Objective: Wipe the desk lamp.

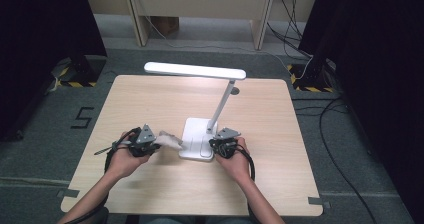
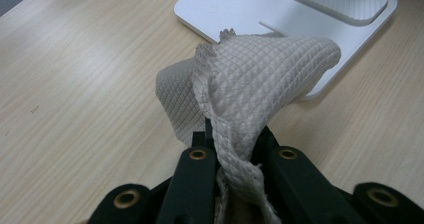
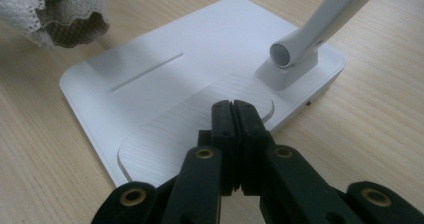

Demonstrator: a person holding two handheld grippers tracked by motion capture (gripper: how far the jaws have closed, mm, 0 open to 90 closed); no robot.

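A white desk lamp [image 1: 200,74] stands mid-table on a flat square base [image 1: 196,134] [image 3: 165,84] [image 2: 235,9], its arm [image 3: 330,19] rising from a hinge at the base's back right. My left gripper [image 1: 156,143] [image 2: 235,134] is shut on a beige waffle-weave cloth [image 2: 260,79] [image 1: 170,141] [image 3: 60,11], which hangs over the base's left edge. My right gripper [image 1: 220,145] [image 3: 233,106] is shut with nothing between its jaws, its tips over the ribbed pad [image 3: 165,139] at the front of the base; whether they touch it I cannot tell.
The light wooden table [image 1: 150,99] has free room to the left, right and front of the lamp. Black cables [image 1: 340,149] trail across the grey floor at the right. Dark curtains stand on both sides, and a wooden desk frame [image 1: 200,4] is at the back.
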